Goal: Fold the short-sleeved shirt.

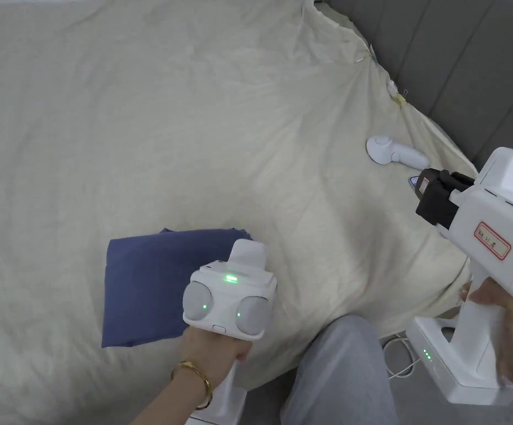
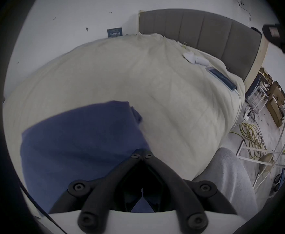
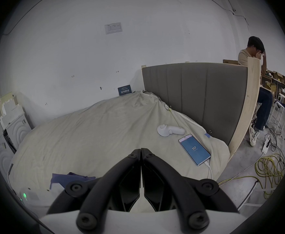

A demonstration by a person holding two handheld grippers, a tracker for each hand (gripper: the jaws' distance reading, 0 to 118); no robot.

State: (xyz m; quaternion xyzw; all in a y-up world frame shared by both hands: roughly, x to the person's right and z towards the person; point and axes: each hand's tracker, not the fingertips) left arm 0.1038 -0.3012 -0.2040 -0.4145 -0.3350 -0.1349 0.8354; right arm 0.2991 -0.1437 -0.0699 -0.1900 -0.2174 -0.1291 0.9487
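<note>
Already the blue shirt (image 1: 153, 288) lies as a flat folded rectangle on the bed sheet (image 1: 194, 122), just beyond the left gripper (image 2: 142, 154), whose jaws meet empty over its near edge, probably having let go. The right gripper (image 3: 141, 150), also closed on nothing, hangs well off to the side, with the phone (image 3: 194, 151) ahead of its tips.

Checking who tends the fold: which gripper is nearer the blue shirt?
Left. The left gripper hangs over the right edge of the folded shirt, jaws shut. The right gripper is off to the right, near the phone, jaws shut.
</note>
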